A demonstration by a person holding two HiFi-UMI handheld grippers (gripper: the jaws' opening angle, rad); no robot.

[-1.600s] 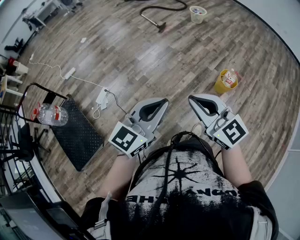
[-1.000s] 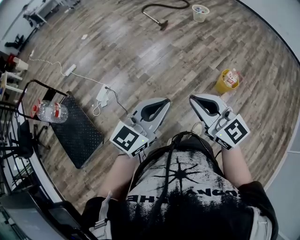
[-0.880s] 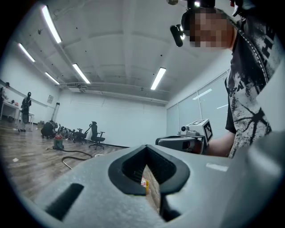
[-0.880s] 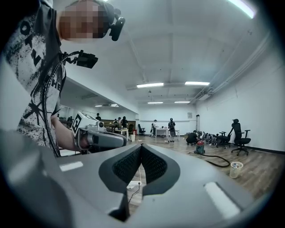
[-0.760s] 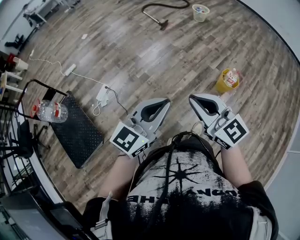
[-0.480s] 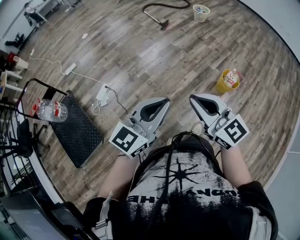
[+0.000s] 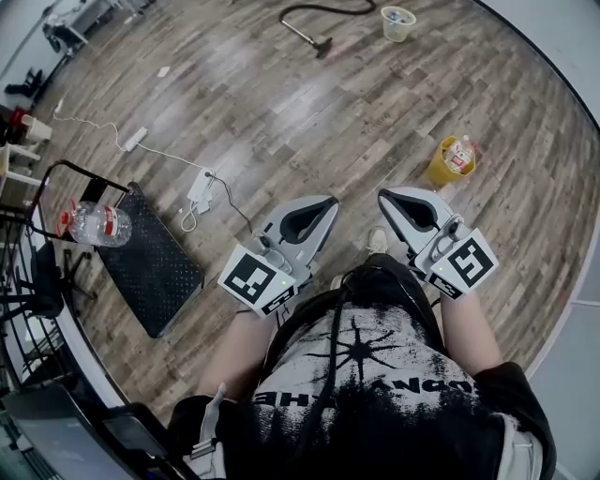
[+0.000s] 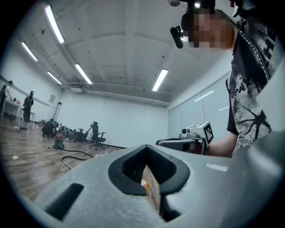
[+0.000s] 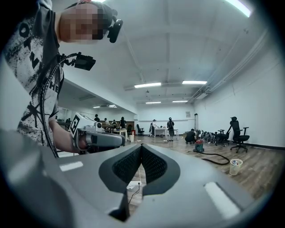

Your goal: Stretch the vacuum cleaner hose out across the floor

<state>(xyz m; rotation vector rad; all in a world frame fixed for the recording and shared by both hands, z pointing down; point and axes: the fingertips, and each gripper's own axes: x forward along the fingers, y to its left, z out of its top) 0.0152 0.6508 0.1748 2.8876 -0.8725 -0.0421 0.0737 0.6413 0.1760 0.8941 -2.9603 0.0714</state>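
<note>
— Vacuum cleaner hose [image 7: 302, 30]: in either gripper?

— No. Left gripper [image 7: 329, 202] and right gripper [image 7: 382, 197] side by side at frame centre, held level, jaws pressed together, clamped on nothing.

— And beyond?

— Yellow bucket [image 7: 445, 165] at right of the frame, white plug block [image 7: 202, 187] at left, both on the wood floor [image 7: 281, 122]. Farther off, at top centre, the hose itself, curled, well apart from both grippers, clear cup [image 7: 396, 23] near it.

Bright even ceiling strip lights [image 8: 159, 79], soft floor glare, strong fisheye warping, dark vignetted corners
</note>
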